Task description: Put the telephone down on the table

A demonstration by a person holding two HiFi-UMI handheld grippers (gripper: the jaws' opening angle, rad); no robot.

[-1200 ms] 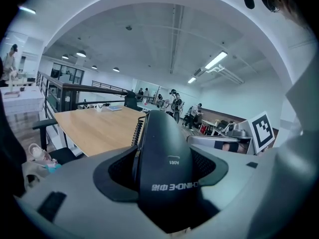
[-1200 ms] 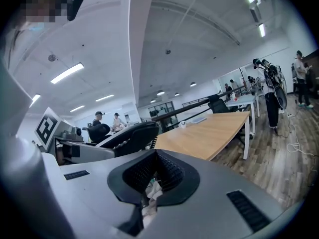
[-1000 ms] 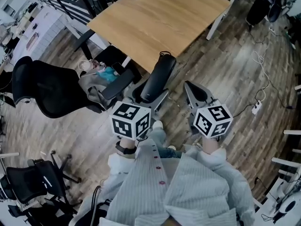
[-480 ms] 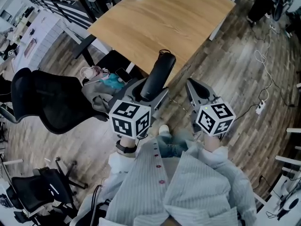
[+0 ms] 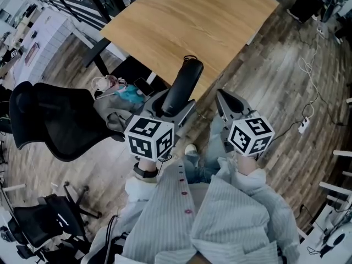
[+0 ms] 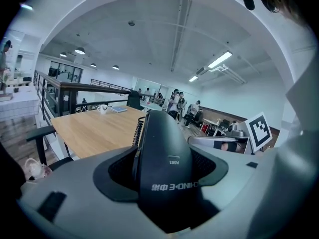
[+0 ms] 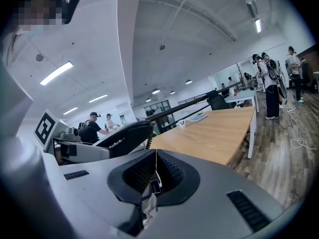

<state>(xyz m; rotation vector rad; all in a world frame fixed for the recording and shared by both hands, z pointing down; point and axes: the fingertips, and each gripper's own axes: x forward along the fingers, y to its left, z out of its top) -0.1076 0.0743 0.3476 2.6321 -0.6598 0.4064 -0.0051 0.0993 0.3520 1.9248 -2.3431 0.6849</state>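
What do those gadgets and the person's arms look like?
The left claw and right claw are grey wedges with black ribbed pads, each backed by a white cube of black square markers. Sleeves are pale, finely striped; a dark band circles the left wrist.

Black office chair (image 5: 49,120) beside a grey bag (image 5: 111,106)

One telephone (image 5: 183,84), one table (image 5: 187,23), two claws (image 5: 175,108) (image 5: 221,97)

Telephone (image 5: 181,89): blk plastic, matt, smooth. Table (image 5: 187,21): light wood top, smooth, satin. Floor (image 5: 275,81): dark wood planks, grain is seen. Shirt (image 5: 231,219): striped cloth is noted.
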